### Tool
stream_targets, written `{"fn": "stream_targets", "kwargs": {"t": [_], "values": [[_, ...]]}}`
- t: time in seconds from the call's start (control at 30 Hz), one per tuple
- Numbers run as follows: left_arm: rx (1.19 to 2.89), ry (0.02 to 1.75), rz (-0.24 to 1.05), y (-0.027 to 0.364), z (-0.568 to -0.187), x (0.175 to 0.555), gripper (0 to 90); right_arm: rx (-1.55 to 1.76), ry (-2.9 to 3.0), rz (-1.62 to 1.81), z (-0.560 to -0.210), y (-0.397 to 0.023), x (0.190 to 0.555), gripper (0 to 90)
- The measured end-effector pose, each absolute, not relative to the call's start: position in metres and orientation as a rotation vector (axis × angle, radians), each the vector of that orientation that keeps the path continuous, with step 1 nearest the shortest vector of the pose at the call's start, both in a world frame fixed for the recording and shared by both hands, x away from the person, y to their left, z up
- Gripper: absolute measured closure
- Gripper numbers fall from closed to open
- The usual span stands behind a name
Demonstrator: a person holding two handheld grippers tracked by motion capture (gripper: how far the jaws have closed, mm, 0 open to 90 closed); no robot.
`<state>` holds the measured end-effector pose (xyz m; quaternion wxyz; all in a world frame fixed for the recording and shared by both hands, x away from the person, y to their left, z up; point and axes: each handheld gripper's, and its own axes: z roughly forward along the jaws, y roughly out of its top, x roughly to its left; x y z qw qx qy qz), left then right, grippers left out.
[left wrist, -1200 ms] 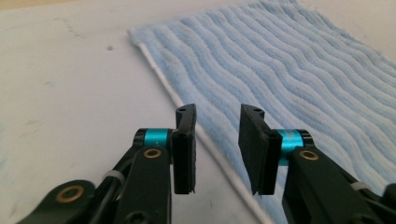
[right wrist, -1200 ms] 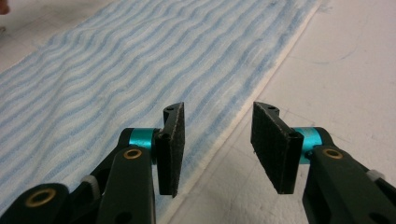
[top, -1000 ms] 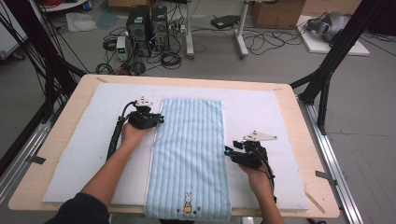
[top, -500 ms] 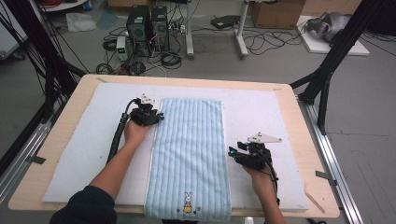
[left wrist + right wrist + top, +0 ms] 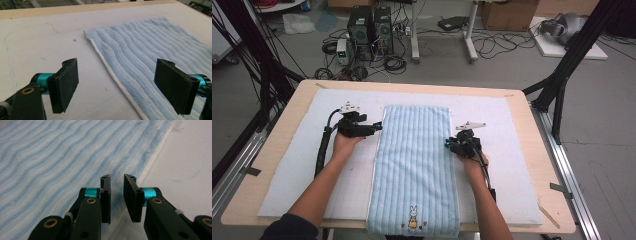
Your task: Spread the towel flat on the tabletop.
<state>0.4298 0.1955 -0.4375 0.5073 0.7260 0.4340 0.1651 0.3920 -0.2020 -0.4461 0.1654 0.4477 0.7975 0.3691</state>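
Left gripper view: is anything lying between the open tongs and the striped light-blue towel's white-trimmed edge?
Nothing visible. The left tongs stand wide open just above the white mat, straddling the striped light-blue towel at its long edge, with bare mat and towel between the jaws.

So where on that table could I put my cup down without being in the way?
The white mat is bare left of the left arm, out to the wooden rim. Right of the right tongs it is bare too, and along the far edge beyond the towel. The middle is crowded: the towel, with the left tongs at its other edge.
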Motion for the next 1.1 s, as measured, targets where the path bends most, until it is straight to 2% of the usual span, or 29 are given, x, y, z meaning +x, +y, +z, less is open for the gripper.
{"fn": "stream_targets", "kwargs": {"t": [0.07, 0.2, 0.4, 0.5, 0.77, 1.1], "values": [[1.74, 1.037, 0.382, 0.199, -0.438, 0.426, 19.7, 1.26, 2.266, 1.024, -0.446, -0.201, 0.397, 79.3], [1.74, 1.016, 0.36, 0.204, -0.437, 0.419, 19.7, 1.275, 2.257, 0.971, -0.444, -0.2, 0.4, 77.3], [1.709, 0.976, 0.349, 0.209, -0.433, 0.408, 19.7, 1.274, 2.21, 1.078, -0.432, -0.21, 0.387, 57.4], [1.68, 0.948, 0.32, 0.211, -0.431, 0.401, 19.7, 1.271, 2.174, 1.109, -0.427, -0.224, 0.372, 39.7], [1.649, 0.949, 0.357, 0.214, -0.428, 0.382, 18.1, 1.27, 2.11, 1.14, -0.422, -0.259, 0.344, 10.8], [1.661, 0.935, 0.377, 0.214, -0.421, 0.371, 19.2, 1.255, 2.062, 1.184, -0.415, -0.276, 0.338, 10.7]]}}
